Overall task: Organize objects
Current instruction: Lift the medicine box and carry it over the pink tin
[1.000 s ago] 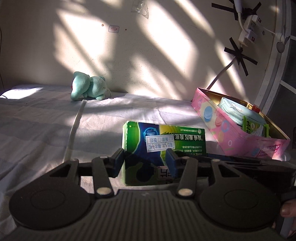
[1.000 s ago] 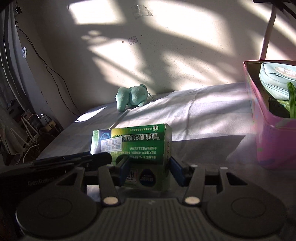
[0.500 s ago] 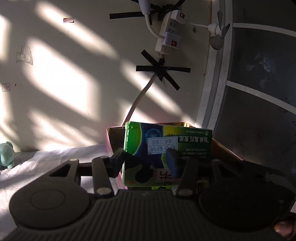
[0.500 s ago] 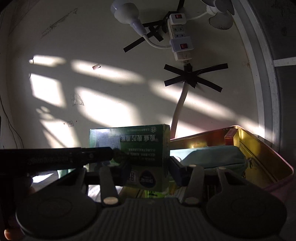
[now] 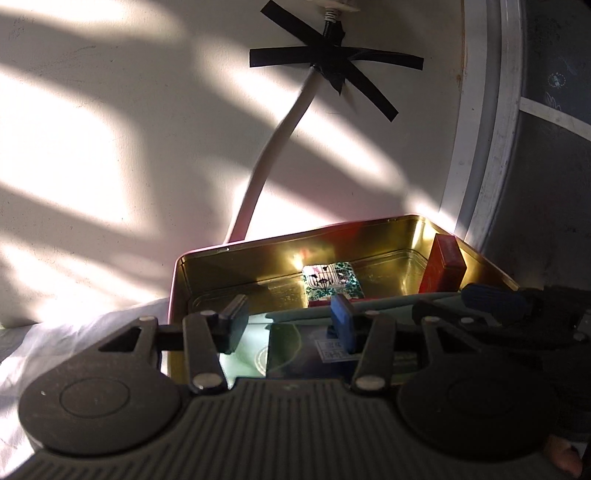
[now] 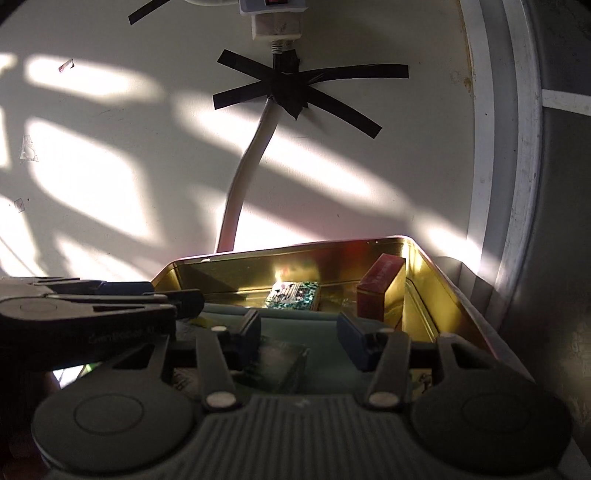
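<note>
The sunlit wall (image 5: 110,147) fills the upper half of both views, and a grey frame (image 5: 509,147) curves down the right edge. A white sheet (image 5: 74,332) shows at lower left in the left view.

The tin (image 5: 258,254), gold inside and pink outside, sits at centre against the wall.

The left gripper (image 5: 288,317) hangs over the tin's near end with its jaws partly apart. Its left pad stands clear of the green box (image 6: 280,362), with a pale strip showing between them, while the other pad crosses in front of the box. Nothing is clamped. In the right view this gripper reaches in from the left edge, apart from the box.

The right gripper (image 6: 299,328) is also over the tin and its jaws have just been opening. The box lies between them, close to the left pad and with a clear gap to the right pad, so it is not gripped.

A teal pouch (image 5: 388,306) lies along the tin's near part. The green box rests inside the tin on or beside the pouch, at lower centre of both views and in shadow.

A red box (image 5: 445,266) stands against the tin's right wall. A small patterned pack (image 5: 332,280) lies on the tin floor near the far wall.

A white cable (image 5: 280,147) runs up the wall from behind the tin, crossed by black tape (image 5: 332,62). A plug (image 6: 277,22) shows at the top of the right view.

A fingertip (image 5: 561,454) shows at lower right in the left view.
</note>
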Action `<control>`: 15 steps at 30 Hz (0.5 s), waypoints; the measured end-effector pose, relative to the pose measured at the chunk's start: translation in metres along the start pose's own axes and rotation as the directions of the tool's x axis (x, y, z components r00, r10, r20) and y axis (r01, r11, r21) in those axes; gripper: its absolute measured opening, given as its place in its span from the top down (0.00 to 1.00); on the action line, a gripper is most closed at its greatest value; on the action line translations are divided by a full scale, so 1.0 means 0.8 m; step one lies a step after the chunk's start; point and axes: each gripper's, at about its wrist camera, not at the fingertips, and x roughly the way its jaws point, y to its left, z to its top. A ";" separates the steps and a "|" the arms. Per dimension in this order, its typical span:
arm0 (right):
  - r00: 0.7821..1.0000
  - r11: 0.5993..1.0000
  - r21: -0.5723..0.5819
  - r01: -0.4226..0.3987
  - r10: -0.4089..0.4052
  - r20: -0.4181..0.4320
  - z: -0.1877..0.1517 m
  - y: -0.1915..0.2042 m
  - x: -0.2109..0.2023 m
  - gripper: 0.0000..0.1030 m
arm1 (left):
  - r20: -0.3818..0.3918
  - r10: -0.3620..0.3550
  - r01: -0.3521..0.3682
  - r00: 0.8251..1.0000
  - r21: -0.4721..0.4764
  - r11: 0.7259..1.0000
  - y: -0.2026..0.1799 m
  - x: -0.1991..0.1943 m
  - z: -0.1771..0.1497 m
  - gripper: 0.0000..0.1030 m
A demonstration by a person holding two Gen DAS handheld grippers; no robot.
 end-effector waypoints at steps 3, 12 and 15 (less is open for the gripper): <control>0.999 0.998 0.059 -0.039 0.038 0.014 0.005 -0.011 -0.009 0.51 | -0.029 -0.009 0.008 1.000 -0.044 0.999 0.010 0.000 0.001 0.50; 0.972 0.971 0.193 -0.141 0.099 0.212 -0.055 -0.029 -0.112 0.47 | 0.063 -0.025 0.028 0.998 -0.047 0.999 0.020 -0.089 -0.026 0.49; 0.967 0.954 0.245 -0.173 0.118 0.224 -0.082 -0.024 -0.136 0.47 | 0.072 0.002 -0.002 0.997 -0.011 1.000 0.008 -0.120 -0.045 0.45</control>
